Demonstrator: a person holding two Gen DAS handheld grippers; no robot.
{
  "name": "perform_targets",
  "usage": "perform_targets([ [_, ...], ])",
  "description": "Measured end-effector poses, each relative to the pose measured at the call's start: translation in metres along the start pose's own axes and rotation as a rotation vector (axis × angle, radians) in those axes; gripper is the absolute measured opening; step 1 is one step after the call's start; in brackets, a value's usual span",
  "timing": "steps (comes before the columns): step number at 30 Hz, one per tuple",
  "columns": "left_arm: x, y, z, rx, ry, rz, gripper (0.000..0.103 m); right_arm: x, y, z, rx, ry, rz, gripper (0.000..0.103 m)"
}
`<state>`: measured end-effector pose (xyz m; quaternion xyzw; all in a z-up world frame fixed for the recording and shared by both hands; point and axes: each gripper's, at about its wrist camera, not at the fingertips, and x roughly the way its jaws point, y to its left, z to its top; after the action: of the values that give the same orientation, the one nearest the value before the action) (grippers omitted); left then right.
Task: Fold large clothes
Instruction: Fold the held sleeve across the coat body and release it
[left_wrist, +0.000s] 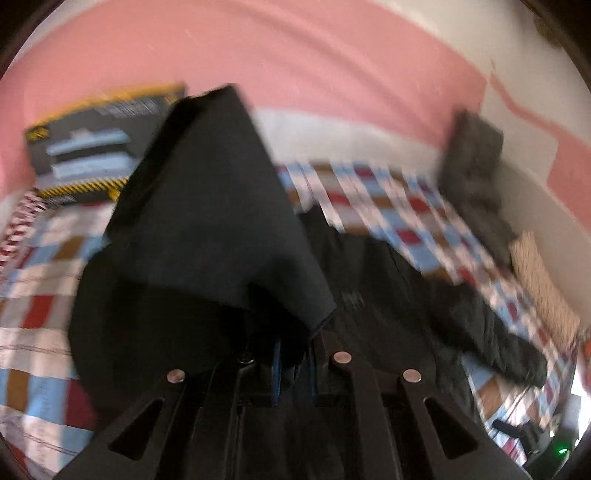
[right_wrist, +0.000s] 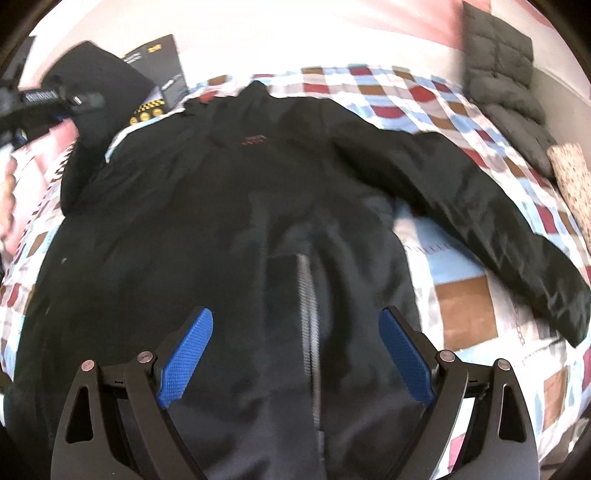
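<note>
A large black zip jacket (right_wrist: 236, 206) lies spread face up on a checked bed cover (right_wrist: 461, 302), its zipper (right_wrist: 308, 295) running down the middle and one sleeve (right_wrist: 491, 218) stretched out to the right. My left gripper (left_wrist: 293, 363) is shut on the jacket's other sleeve (left_wrist: 207, 206) and holds it lifted above the bed; it also shows in the right wrist view (right_wrist: 70, 98) at far left. My right gripper (right_wrist: 295, 350) is open and empty, its blue pads (right_wrist: 186, 354) hovering over the jacket's lower front.
A dark box with yellow stripes (left_wrist: 85, 147) leans on the pink wall at the bed's head. A grey quilted cushion (right_wrist: 506, 74) and a patterned pillow (right_wrist: 572, 173) lie along the right side.
</note>
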<state>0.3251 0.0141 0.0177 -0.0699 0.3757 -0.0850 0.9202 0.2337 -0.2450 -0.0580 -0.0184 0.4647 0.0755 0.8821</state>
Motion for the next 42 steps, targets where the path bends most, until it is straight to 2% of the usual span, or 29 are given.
perform_targets([
  [3,0.037,-0.019,-0.019,0.019,0.088,-0.015,0.016,0.005,-0.009,-0.004,0.016,0.014,-0.008,0.091],
  [4,0.048,-0.021,-0.025,0.014,0.118,-0.034,0.02,0.006,-0.011,-0.004,0.018,0.018,-0.01,0.091],
  [6,0.06,-0.024,-0.034,-0.019,0.158,-0.113,0.034,0.01,-0.014,-0.005,0.024,0.029,-0.004,0.091],
  [8,0.063,-0.026,-0.039,-0.061,0.202,-0.185,0.055,0.012,-0.015,-0.004,0.026,0.03,-0.002,0.091],
  [11,0.052,-0.038,-0.04,-0.062,0.197,-0.262,0.07,0.014,-0.014,-0.001,0.031,0.024,0.008,0.091],
  [14,0.014,-0.033,-0.037,-0.062,0.134,-0.313,0.07,0.011,-0.013,0.005,0.042,0.006,0.03,0.091],
  [17,-0.018,0.007,-0.03,-0.102,0.064,-0.268,0.07,0.011,-0.011,0.02,0.058,-0.022,0.073,0.091],
  [21,-0.035,0.077,-0.022,-0.159,0.009,-0.067,0.07,0.026,-0.004,0.053,0.096,-0.039,0.171,0.091],
  [23,-0.038,0.112,-0.021,-0.202,0.002,0.029,0.059,0.039,0.001,0.072,0.111,-0.044,0.212,0.089],
  [26,-0.031,0.15,-0.024,-0.244,0.013,0.123,0.046,0.067,0.014,0.103,0.121,-0.031,0.235,0.068],
  [28,-0.017,0.164,-0.03,-0.275,0.048,0.117,0.04,0.093,0.023,0.117,0.111,0.015,0.25,0.041],
  [29,-0.008,0.166,-0.034,-0.274,0.072,0.111,0.038,0.107,0.027,0.123,0.107,0.057,0.26,0.023],
  [30,-0.001,0.166,-0.037,-0.263,0.093,0.116,0.037,0.114,0.028,0.126,0.107,0.078,0.257,0.012],
  [31,0.007,0.163,-0.04,-0.247,0.107,0.123,0.035,0.119,0.027,0.132,0.11,0.07,0.243,0.007],
  [34,0.023,0.153,-0.042,-0.215,0.111,0.081,0.035,0.114,0.008,0.143,0.174,0.021,0.227,0.007],
  [36,0.039,0.148,-0.045,-0.215,0.13,0.038,0.035,0.121,0.0,0.145,0.183,0.031,0.196,0.007],
  [38,0.054,0.144,-0.045,-0.207,0.145,0.042,0.035,0.137,0.003,0.14,0.143,0.08,0.165,0.007],
  [40,0.056,0.141,-0.044,-0.197,0.145,0.058,0.035,0.135,0.007,0.139,0.098,0.078,0.145,0.008],
  [42,0.045,0.144,-0.043,-0.208,0.137,0.043,0.035,0.125,0.006,0.14,0.1,0.066,0.138,0.009],
])
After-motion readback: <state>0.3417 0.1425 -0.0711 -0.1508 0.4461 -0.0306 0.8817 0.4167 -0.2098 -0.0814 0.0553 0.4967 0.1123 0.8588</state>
